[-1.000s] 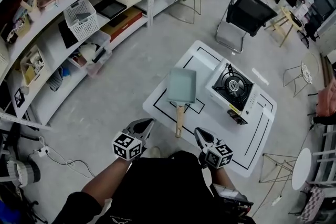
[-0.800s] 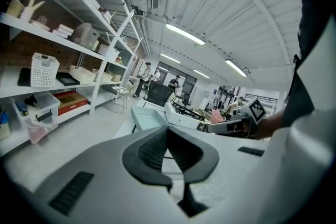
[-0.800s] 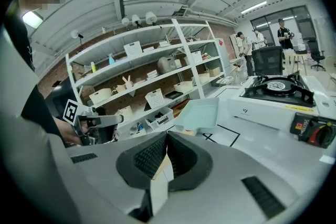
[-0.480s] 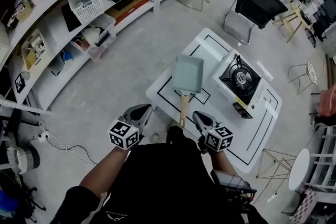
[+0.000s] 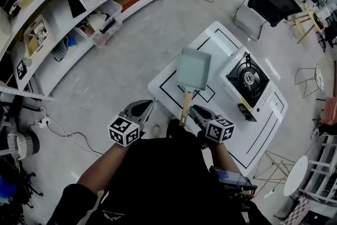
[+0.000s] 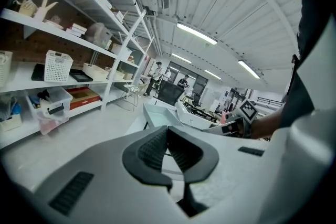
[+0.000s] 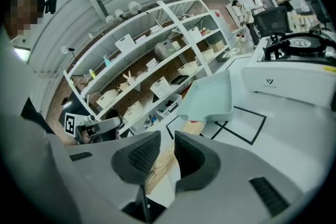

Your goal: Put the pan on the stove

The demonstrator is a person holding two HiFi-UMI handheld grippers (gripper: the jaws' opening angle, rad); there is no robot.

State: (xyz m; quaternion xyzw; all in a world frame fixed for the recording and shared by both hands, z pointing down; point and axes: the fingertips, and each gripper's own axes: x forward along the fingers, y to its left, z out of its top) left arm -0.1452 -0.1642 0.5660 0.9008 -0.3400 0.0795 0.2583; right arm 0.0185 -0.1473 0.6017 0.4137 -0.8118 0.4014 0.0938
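A pale teal rectangular pan (image 5: 193,67) lies on the low white table (image 5: 221,47), its wooden handle (image 5: 185,105) pointing toward me. The portable gas stove (image 5: 248,81) stands right of it, with a bare black burner. My right gripper (image 5: 196,110) hovers just right of the handle's end; its jaws are opening, with a narrow gap and nothing pressed. In the right gripper view the handle (image 7: 160,162) shows through the gap of that gripper (image 7: 167,136), with the pan (image 7: 210,99) and stove (image 7: 294,68) ahead. My left gripper (image 5: 145,108) (image 6: 167,131) hangs shut and empty, left of the table corner.
Long shelves (image 5: 79,13) with baskets and boxes line the left side. A black chair (image 5: 275,2) and wire stools stand beyond the table. A small round white table (image 5: 295,176) sits at the right, and cables (image 5: 52,137) lie on the floor at the left.
I have stepped closer to the table. The right gripper has come up beside the handle's end, and its jaws have parted a little. The pan has not moved.
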